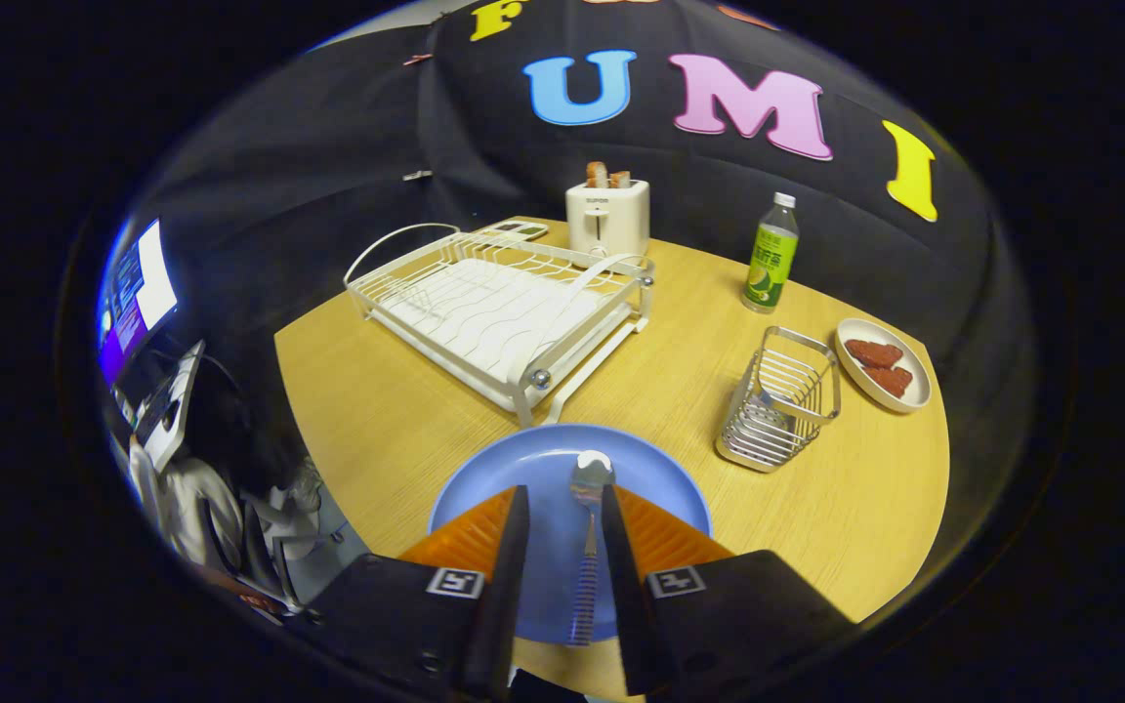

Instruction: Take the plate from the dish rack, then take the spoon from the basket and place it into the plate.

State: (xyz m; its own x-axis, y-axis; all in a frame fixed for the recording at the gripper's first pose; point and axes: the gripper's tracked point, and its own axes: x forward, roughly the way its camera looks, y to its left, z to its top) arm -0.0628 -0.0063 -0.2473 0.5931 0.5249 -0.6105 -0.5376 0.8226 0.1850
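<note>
A blue plate (523, 459) rests on the wooden table (377, 410), just in front of the white dish rack (499, 303), which holds no dishes. A metal spoon (590, 474) lies in the plate with its bowl pointing away from me and its handle running back between my fingers. My gripper (564, 493) hovers over the plate with its fingers apart. The gap is wider than the spoon's handle, which sits closer to the right finger. The wire basket (782, 395) stands to the right of the plate.
A white toaster (607, 217) with bread stands behind the rack. A green bottle (770, 256) is at the back right. A small white dish (882, 364) with red food sits beside the basket. Monitors and a chair are off the table's left side.
</note>
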